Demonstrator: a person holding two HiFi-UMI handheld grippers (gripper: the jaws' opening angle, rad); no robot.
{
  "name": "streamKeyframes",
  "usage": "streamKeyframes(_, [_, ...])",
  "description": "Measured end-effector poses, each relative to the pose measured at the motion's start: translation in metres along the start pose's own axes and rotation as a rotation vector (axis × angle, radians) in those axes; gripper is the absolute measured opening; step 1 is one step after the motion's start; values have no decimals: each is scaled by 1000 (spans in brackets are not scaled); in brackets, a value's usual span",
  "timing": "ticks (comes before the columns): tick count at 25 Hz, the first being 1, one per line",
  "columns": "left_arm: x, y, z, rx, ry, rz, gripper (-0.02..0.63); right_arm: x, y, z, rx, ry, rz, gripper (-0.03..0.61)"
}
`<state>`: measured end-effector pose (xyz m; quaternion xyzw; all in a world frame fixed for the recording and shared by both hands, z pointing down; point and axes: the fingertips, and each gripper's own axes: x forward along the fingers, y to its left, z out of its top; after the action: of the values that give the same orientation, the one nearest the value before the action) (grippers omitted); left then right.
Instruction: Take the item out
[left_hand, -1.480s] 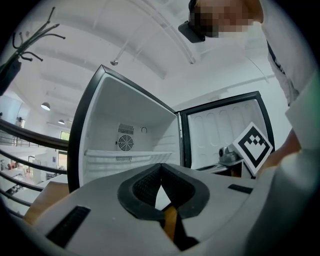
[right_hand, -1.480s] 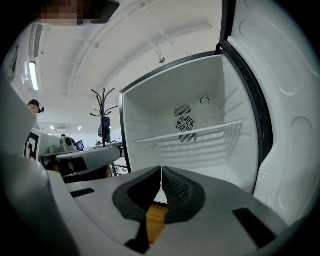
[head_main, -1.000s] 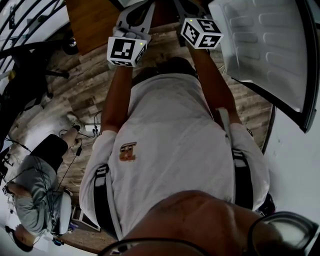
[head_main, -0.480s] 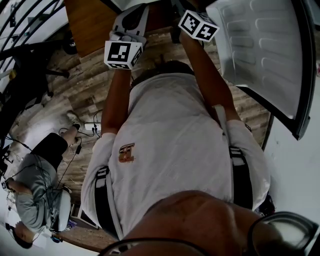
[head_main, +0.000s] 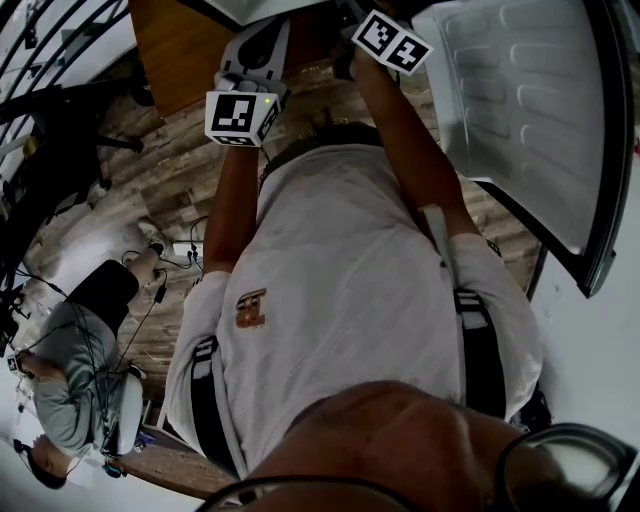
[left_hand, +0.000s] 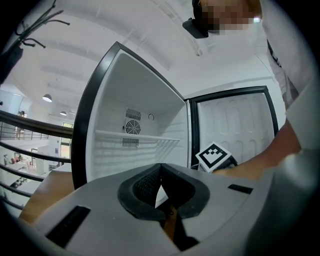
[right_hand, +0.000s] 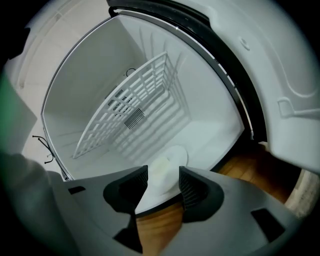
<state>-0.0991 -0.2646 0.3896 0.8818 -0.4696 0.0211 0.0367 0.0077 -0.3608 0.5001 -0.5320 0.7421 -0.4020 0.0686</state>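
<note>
Heads up, a lot is hidden here: in the head view the person's own torso fills the middle and both grippers' tips are cut off at the top edge, so the two gripper views do the work. The item (right_hand: 169, 161) is a pale, flattish round thing with a yellowish patch. I honestly can't tell what it is, and its near part is covered by the right gripper (right_hand: 163, 175). That gripper's jaws have just been opening and now stand apart with nothing pinched between them; the item only shows through the gap, lying further in on the fridge (right_hand: 85, 90) floor, close to the front edge. The left gripper (left_hand: 160, 173) has its jaws together at the tips on nothing, held level outside the fridge. Room-wise, the compartment looks bare around the item, with the wire shelf (right_hand: 130, 110) well above it and the back wall's fan vent (left_hand: 132, 128) beyond. The door (head_main: 520, 100) is swung wide at the right side, over the wooden floor (right_hand: 250, 170). Counts: one item, one wire shelf, one open door, two grippers, two marker cubes in the head view, the right gripper's cube (left_hand: 216, 156) also showing in the left gripper view. One other person (head_main: 70, 370) sits at the lower left of the head view, partly cut off by the frame.
</note>
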Motion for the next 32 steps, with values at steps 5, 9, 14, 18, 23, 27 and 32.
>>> streamKeyframes(5, [2, -1, -3, 1, 12, 1, 18, 8, -10, 4, 71, -2, -29, 186])
streamKeyframes(9, [5, -2, -5, 0, 16, -1, 18, 13, -20, 4, 83, 11, -83, 195])
streamKeyframes(14, [9, -3, -8, -7, 20, -1, 18, 18, -30, 3, 38, 36, -194, 213])
streamKeyframes(18, [9, -1, -10, -13, 21, 5, 18, 21, -35, -7, 45, 79, -252, 227])
streamKeyframes(23, [6, 6, -12, -21, 25, 13, 18, 26, -36, -18, 71, 112, -304, 232])
streamKeyframes(27, [6, 9, -14, -27, 28, 13, 18, 28, -38, -19, 75, 120, -355, 233])
streamKeyframes(32, [8, 6, -16, -30, 25, 2, 18, 30, -41, -22, 53, 130, -412, 233])
